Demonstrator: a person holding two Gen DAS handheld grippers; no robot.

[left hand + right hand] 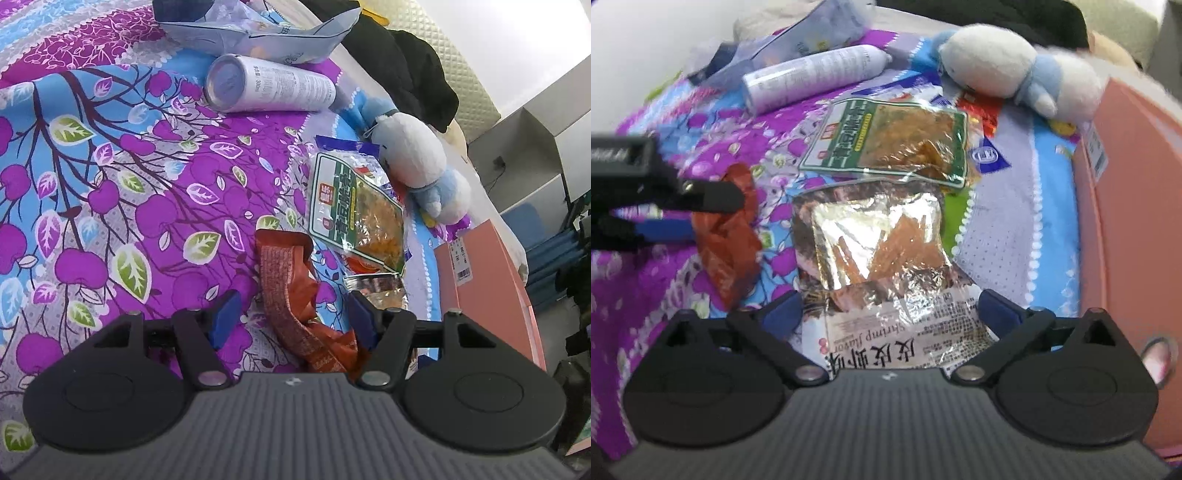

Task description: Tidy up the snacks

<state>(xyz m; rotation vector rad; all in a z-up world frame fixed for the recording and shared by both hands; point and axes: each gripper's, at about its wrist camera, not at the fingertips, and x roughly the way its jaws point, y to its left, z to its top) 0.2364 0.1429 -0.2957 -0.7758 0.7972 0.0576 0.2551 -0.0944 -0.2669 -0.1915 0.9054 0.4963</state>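
Observation:
My left gripper (293,314) is open, its blue pads on either side of a crumpled orange-red snack packet (295,295) lying on the bedspread; the packet also shows in the right wrist view (726,236) with the left gripper's fingers (713,197) over it. My right gripper (890,314) is open around a silver shrimp-flavour snack bag (882,251). A green-framed clear snack bag (356,210) lies just beyond; it also shows in the right wrist view (890,140).
A white spray can (266,86) lies on its side on the purple floral bedspread (110,184). A white-and-blue plush toy (417,162), a pale blue bag (258,29), dark clothing (399,66) and a pink box (487,288) at the right.

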